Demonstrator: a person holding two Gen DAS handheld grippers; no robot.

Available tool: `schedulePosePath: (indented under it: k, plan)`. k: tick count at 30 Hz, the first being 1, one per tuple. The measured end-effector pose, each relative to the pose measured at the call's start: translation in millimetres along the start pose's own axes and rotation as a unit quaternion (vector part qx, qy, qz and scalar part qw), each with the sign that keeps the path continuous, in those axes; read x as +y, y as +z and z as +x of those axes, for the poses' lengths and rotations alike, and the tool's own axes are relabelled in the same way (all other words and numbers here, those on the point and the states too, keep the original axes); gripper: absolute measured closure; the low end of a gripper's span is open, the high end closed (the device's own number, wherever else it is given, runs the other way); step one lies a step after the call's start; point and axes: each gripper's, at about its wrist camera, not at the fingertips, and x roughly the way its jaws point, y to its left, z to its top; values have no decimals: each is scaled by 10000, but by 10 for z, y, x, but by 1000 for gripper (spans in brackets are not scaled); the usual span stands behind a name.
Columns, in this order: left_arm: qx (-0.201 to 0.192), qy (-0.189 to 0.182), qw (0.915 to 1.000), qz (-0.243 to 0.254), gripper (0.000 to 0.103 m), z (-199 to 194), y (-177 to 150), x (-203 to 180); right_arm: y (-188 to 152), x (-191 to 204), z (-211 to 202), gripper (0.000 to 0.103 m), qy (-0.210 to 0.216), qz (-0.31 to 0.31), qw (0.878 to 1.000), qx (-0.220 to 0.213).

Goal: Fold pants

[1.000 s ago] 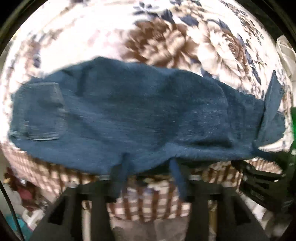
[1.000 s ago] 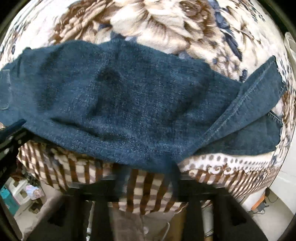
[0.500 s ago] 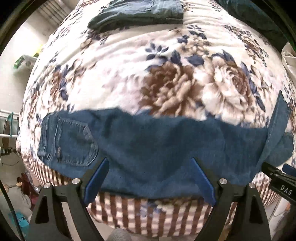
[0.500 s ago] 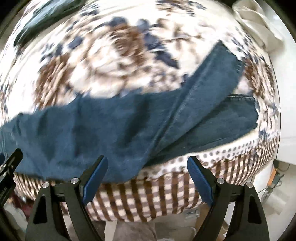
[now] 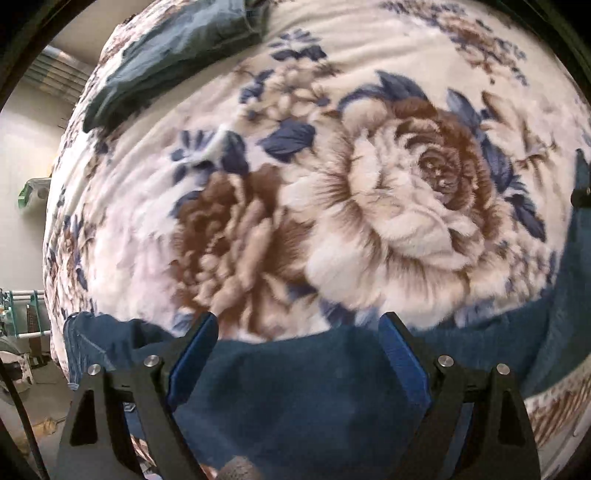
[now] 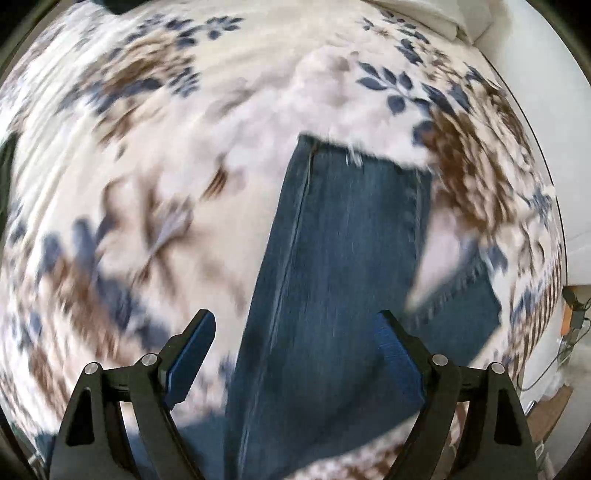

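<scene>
Dark blue jeans [image 5: 295,387] lie along the near edge of a bed with a floral blanket [image 5: 332,203]. In the left wrist view my left gripper [image 5: 297,328] stands open over the jeans' far edge, and its blue pads touch no cloth. In the right wrist view the leg ends of the jeans [image 6: 351,240] run away from me, one leg lying over the other. My right gripper [image 6: 295,328] is open above that leg, pointing down, with the denim below the gap and not pinched. The right view is blurred.
Another folded dark garment [image 5: 166,62] lies at the blanket's far left corner. The bed's checked side [image 5: 554,413] drops off at the near right. A white pillow [image 6: 424,14] sits at the far right of the bed, and cables lie on the floor [image 6: 569,325] to the right.
Both grippers let go of the jeans' edge and opened wide. The left one moved forward over the blanket. The right one swung towards the leg ends and rolled, so the legs now run away from it.
</scene>
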Motion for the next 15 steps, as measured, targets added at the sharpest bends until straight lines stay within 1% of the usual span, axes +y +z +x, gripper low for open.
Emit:
schedulePosePath:
  k: [1, 3, 4, 5, 6, 7, 8, 9, 12, 14, 15]
  plan:
    - [58, -23, 10000, -43, 14, 35, 21, -14, 118, 23, 106, 15, -24, -24, 9999, 120]
    - [159, -98, 9998, -106, 14, 88, 45, -33, 265, 80, 304, 28, -88, -160, 9990, 402]
    - [188, -107, 9997, -98, 14, 100, 44, -43, 309, 106, 373, 40, -107, -269, 9984, 482]
    - [198, -120, 9997, -72, 14, 99, 38, -53, 327, 95, 378, 63, -50, -292, 9986, 436]
    - [197, -136, 9997, -40, 14, 86, 29, -61, 331, 42, 339, 79, 3, -232, 9992, 337]
    - [196, -154, 9997, -31, 14, 65, 22, -78, 317, -95, 246, 98, 279, -19, 9994, 213]
    - [195, -202, 9996, -34, 14, 43, 10, -82, 288, -259, 163, 98, 537, 225, 9983, 101]
    - [192, -259, 9995, -38, 14, 21, -4, -83, 237, -405, 68, 98, 705, 420, 9966, -18]
    - [179, -378, 9991, -75, 14, -34, -33, -98, -33, -997, -241, 98, 1074, 1019, 9880, -440]
    - [206, -479, 9986, -113, 14, -70, -47, -145, -271, -1404, -289, 98, 1117, 1424, 9822, -508]
    - [221, -522, 9983, -129, 14, -75, -53, -157, -379, -1601, -232, 98, 1226, 1621, 9782, -438]
